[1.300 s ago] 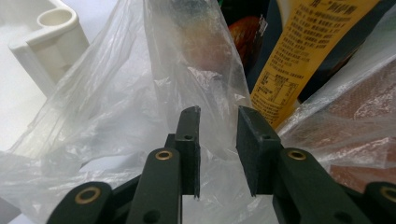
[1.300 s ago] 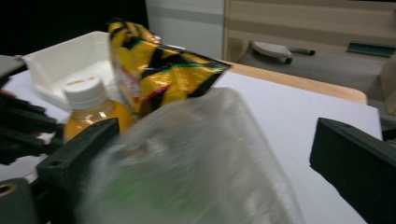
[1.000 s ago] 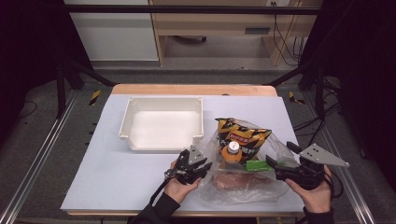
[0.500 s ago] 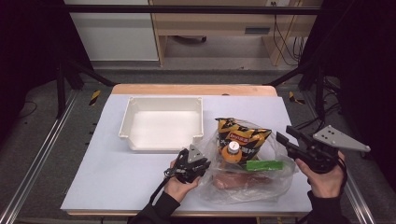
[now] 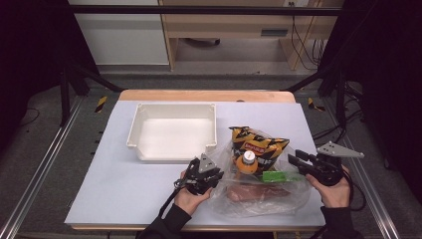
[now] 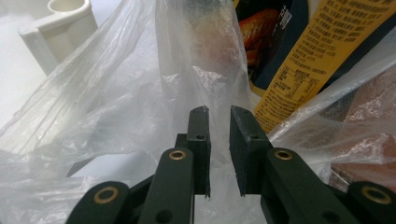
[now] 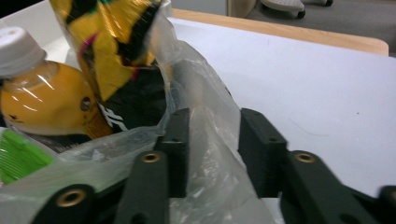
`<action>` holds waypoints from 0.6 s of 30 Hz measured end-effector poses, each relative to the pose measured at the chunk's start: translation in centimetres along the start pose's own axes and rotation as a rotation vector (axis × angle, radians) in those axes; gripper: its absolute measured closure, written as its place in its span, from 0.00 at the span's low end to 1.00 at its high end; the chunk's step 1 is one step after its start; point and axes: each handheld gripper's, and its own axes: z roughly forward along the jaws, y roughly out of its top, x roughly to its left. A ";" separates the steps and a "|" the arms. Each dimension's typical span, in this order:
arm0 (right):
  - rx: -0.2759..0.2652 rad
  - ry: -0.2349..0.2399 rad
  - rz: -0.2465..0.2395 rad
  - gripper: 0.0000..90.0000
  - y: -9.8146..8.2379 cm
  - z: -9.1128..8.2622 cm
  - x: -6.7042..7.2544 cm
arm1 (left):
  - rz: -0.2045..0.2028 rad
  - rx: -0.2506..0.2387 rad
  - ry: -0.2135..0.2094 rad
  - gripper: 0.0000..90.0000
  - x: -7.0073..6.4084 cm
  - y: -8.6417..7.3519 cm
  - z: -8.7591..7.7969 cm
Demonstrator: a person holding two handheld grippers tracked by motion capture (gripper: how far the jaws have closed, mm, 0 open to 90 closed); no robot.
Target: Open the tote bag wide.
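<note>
Bag lies at the table's near right, beside the tray. Left gripper grasps its left edge. Right gripper, jaws just closing, straddles its right edge, unclamped.

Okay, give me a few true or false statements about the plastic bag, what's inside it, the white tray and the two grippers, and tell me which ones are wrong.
1. The white tray holds the orange bottle. False: the tray is bare; the orange bottle sits in the clear plastic bag.
2. The left gripper has bag film between its jaws. True.
3. A yellow and black snack packet stands in the bag. True.
4. The right gripper is far from the bag. False: its jaws, which have just been closing, straddle the bag's edge.
5. The bottle has a white cap. True.
</note>
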 end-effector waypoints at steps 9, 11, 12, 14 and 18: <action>0.027 -0.020 -0.010 1.00 -0.2 0.4 -1.4 | -0.008 0.000 0.016 0.88 0.5 0.1 0.0; 0.017 -0.043 -0.005 1.00 -0.3 0.5 -1.7 | -0.008 0.003 0.029 0.89 0.7 0.1 0.1; 0.015 -0.061 -0.004 1.00 -0.4 0.6 -2.0 | -0.010 0.009 0.035 0.89 0.8 0.1 0.3; 0.026 -0.092 0.000 1.00 -0.9 1.1 -2.5 | -0.008 0.025 0.044 0.89 0.9 -0.1 0.7; 0.115 -0.130 0.000 1.00 -2.8 3.1 -3.3 | -0.003 0.058 0.055 0.90 1.0 -0.7 1.5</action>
